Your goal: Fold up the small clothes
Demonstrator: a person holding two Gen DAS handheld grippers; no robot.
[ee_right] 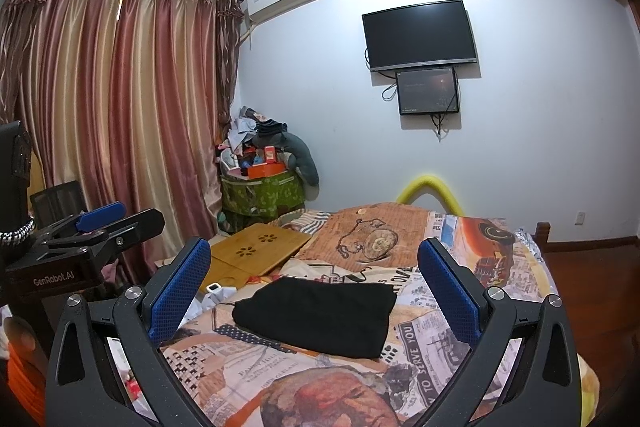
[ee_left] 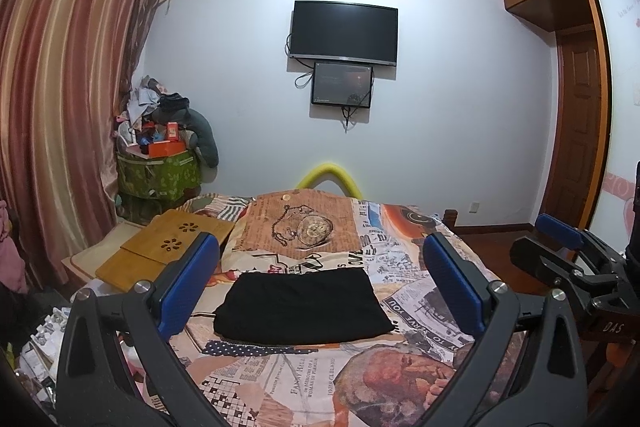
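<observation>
A: Item one, things hard to read?

B: The heap on the green fabric bin point(ee_left: 160, 179) in the far left corner: an orange box, grey cloth, papers, the rest too jumbled to name. The bin's inside is hidden under that heap. Clutter at the near left edge of the left view is cut off by the frame.

A: Item two, the garment?

B: One black cloth point(ee_left: 302, 307), folded to a flat rectangle, lying on the patterned bed cover point(ee_left: 360, 379). It sits ahead of the left tool point(ee_left: 320, 283), between its two blue pads and not touching them. From the right tool point(ee_right: 314, 287) it lies likewise between the pads, apart from both.

A: Tool condition?

B: Both spread wide, holding nothing. Each appears at the other's frame edge.

A: Remaining stock?

B: A wooden lap tray point(ee_left: 160, 247) on the bed's far left, a dark television point(ee_left: 344, 31) on the far wall.
</observation>
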